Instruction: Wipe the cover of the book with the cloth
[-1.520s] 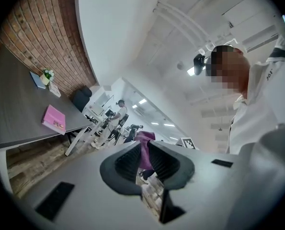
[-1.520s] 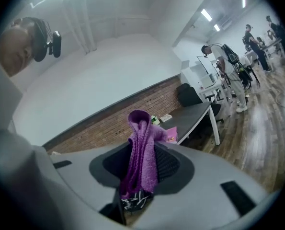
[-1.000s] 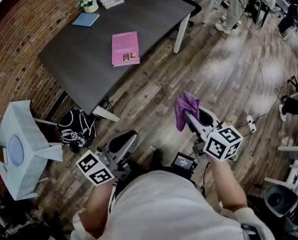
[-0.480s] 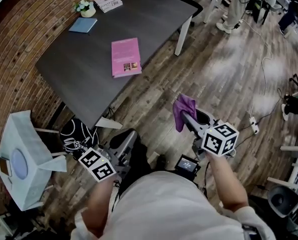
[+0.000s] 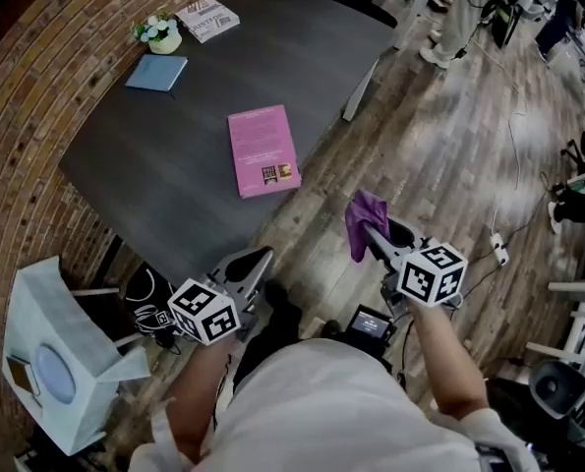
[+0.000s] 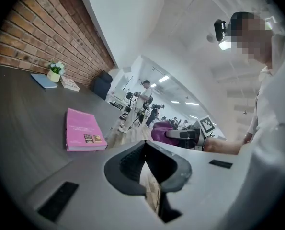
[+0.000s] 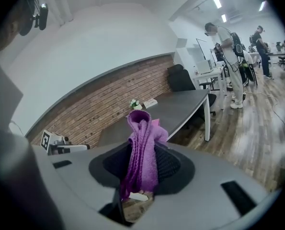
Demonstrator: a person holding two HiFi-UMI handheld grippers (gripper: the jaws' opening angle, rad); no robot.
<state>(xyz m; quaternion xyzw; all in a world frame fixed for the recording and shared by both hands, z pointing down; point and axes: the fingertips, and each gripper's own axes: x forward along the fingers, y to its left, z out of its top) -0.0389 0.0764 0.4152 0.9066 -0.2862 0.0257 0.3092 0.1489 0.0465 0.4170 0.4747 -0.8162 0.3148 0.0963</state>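
Off the bench's near edge, over the wooden floor (image 5: 439, 155): both claws in the air, neither touching the bench. Right claw (image 5: 373, 236) pinches a bunched purple cloth (image 5: 365, 214), most of it sticking out past the tips. Left claw (image 5: 261, 256) pressed together, nothing in it. Flat pink rectangular book (image 5: 263, 150) lies closed on the dark grey bench (image 5: 164, 165), close to its near edge, well apart from the cloth. My read: cloth in hand, wipe not started. Left to do: bring cloth onto the cover, rub across it; left claw could pin the book.
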